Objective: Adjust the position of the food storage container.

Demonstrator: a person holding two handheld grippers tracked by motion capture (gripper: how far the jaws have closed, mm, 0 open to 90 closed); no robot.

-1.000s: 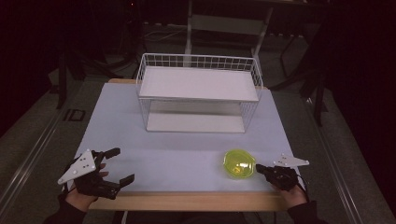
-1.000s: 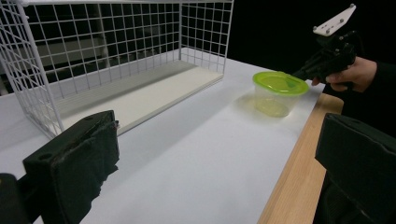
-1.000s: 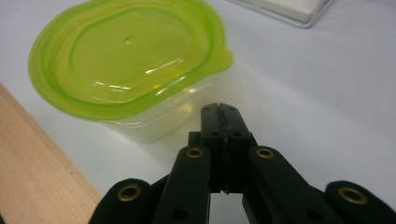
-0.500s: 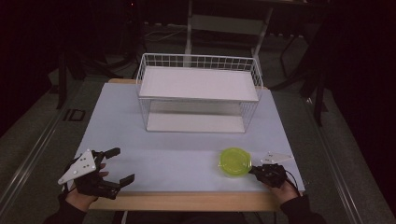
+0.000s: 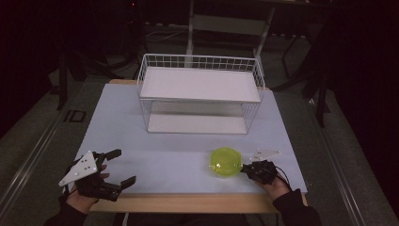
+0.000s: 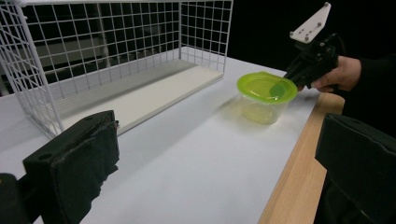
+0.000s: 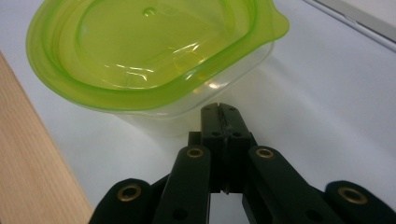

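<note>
Near the front right of the table [image 5: 141,141], a lidded green container [image 5: 226,162] is located directly ahead of the right gripper [image 5: 249,168], whose jaws are pressed together, empty, against its rim. The left gripper [image 5: 120,167] is held wide open, empty, well apart at front left; the right hand is judged nearer.

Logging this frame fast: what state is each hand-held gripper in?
Left hand-held gripper: open, holding nothing.
Right hand-held gripper: closed, empty, tips against the side of the green-lidded container.
</note>
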